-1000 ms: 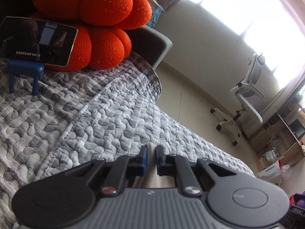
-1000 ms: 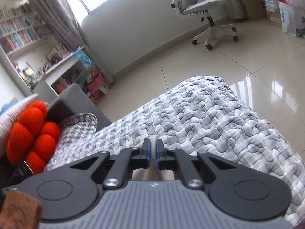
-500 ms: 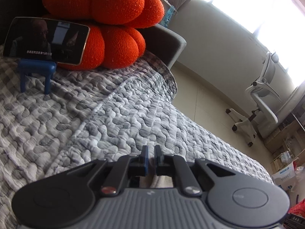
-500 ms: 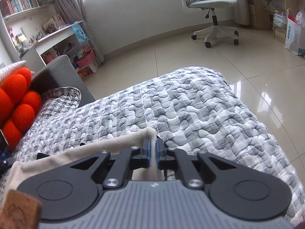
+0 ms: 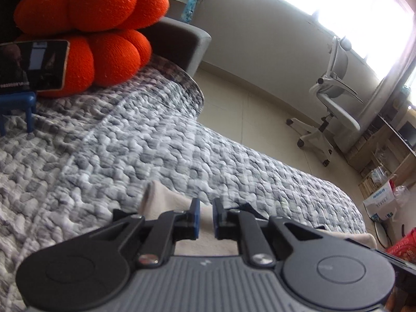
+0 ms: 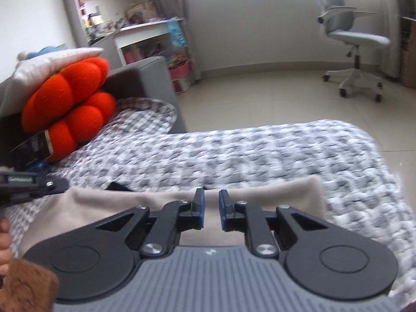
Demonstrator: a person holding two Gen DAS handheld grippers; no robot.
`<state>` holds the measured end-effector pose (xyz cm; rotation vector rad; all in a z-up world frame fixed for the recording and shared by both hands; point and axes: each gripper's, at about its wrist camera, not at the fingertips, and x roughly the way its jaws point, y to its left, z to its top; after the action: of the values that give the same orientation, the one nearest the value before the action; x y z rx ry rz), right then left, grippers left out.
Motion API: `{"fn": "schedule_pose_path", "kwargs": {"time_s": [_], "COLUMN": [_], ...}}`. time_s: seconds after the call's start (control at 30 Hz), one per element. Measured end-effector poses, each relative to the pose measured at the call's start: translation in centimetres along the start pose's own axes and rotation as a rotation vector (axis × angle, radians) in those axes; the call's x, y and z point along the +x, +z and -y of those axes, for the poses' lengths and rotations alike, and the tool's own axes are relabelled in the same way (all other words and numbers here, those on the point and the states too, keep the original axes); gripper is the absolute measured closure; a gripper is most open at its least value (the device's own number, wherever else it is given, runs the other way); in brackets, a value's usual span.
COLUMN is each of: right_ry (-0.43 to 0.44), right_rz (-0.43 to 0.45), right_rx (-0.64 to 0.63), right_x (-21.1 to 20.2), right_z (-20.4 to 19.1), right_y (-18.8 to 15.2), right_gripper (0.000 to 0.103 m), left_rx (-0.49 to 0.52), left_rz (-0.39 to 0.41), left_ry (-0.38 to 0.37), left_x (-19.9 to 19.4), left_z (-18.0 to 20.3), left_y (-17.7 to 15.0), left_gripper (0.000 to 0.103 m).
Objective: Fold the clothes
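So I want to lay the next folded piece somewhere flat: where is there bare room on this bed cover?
Free: the grey quilted cover between the beige garment and the far edge, and the stretch towards the floor side. Crowded: the corner by the orange knitted cushion, where a phone sits on a blue stand.

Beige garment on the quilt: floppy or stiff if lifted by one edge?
Probably floppy: the beige soft fabric garment lies flat, following the grey quilted cover. Likely light; its corner curls up. It would probably drag rather than slide freely on that textured quilt.
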<state>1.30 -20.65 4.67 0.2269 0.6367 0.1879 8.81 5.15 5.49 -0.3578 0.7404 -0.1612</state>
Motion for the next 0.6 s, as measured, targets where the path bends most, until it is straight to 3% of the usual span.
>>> {"fn": "schedule_pose_path", "kwargs": {"time_s": [0.03,0.13,0.23,0.37,0.6], "right_ry": [0.048,0.061,0.006,-0.006,-0.018], "right_rz": [-0.022,-0.062,-0.069,-0.061,-0.039], "right_rx": [-0.019,-0.107,-0.156,-0.119,-0.115], "right_x": [0.6,2.3,3.7,4.2,5.3], "right_z": [-0.9,-3.3,-4.0,-3.5,-4.5], "right_y": [-0.1,-0.7,-1.1,-0.6,-0.3], "right_gripper": [0.086,0.086,0.087,0.088,0.083], "left_rx": [0.005,0.028,0.062,-0.016,0.000], "left_rz": [-0.022,-0.084,-0.091,-0.104,-0.100], "left_ry": [-0.018,-0.027,0.005,-0.017,-0.005], "left_x": [0.4,1.7,2.3,2.2,2.2], "left_z": [0.5,1.7,2.0,0.9,1.4], "left_y": [-0.3,-1.4,-1.8,-1.3,-1.4], "left_gripper": [0.092,0.085,0.084,0.084,0.084]}}
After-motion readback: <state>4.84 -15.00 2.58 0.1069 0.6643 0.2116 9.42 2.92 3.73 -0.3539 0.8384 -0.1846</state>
